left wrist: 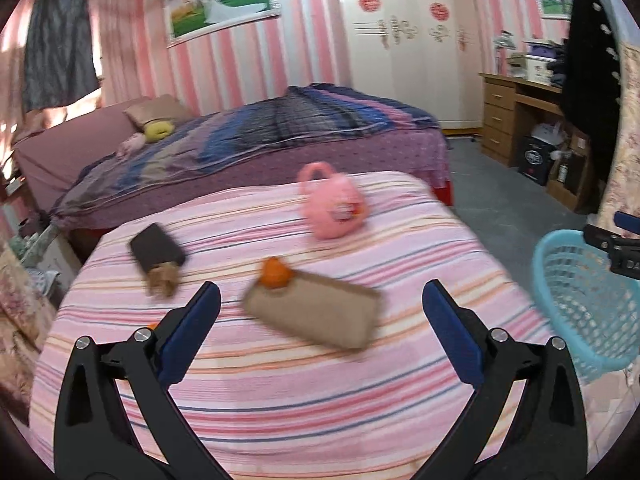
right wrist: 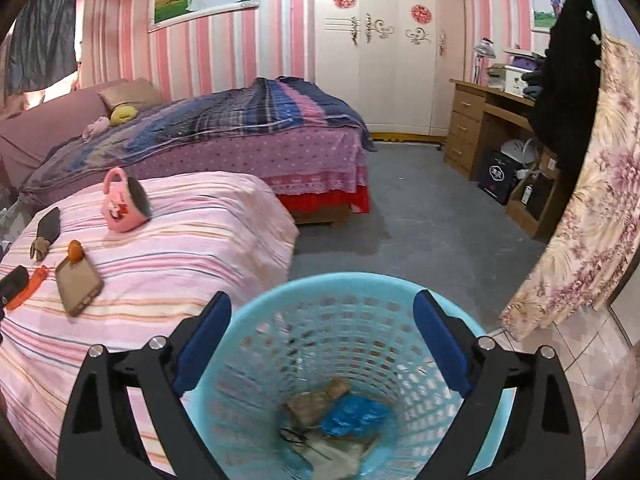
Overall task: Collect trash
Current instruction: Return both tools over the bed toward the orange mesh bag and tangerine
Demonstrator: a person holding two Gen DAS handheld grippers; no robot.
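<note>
Right now our right gripper [right wrist: 322, 350] hangs over the blue basket [right wrist: 360, 292], fingers spread wide with nothing between them; crumpled trash [right wrist: 340, 412] lies at the basket's bottom, below the fingertips. Our left gripper [left wrist: 320, 320] is spread just as wide above the striped bedspread [left wrist: 280, 392], empty. Just beyond its tips lies a tan case [left wrist: 316, 312] with an orange ball [left wrist: 274, 273] at its far end, then a dark wrapper [left wrist: 158, 248] toward the left edge, and farthest a pink mug [left wrist: 332, 204].
</note>
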